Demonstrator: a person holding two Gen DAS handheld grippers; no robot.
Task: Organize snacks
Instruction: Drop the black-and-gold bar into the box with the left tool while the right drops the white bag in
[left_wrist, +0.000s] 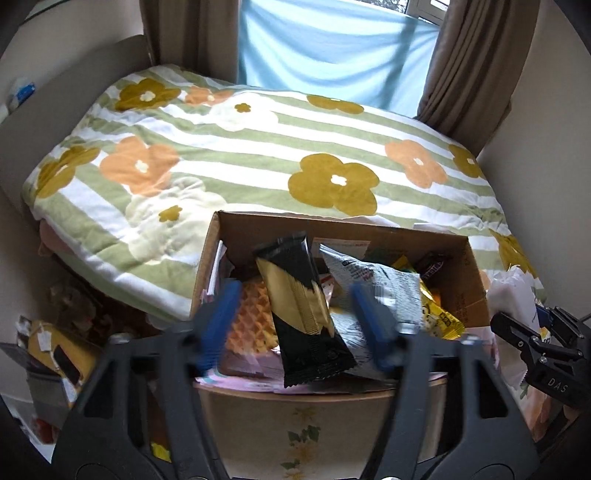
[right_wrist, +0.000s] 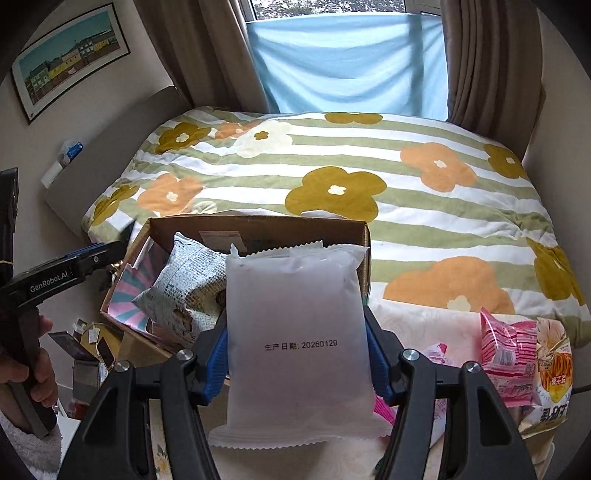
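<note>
While the left wrist view looks into the cardboard box, the left hand-held gripper stands apart, pads clear of a black-and-gold bar lying tilted atop the snacks — judged just dropped in. Right wrist view: right hand-held gripper clamped on a white packet, held up in front of the box near the bed; pink packets wait beside. Next move, by judgement — carry the packet over the box, then release.
</note>
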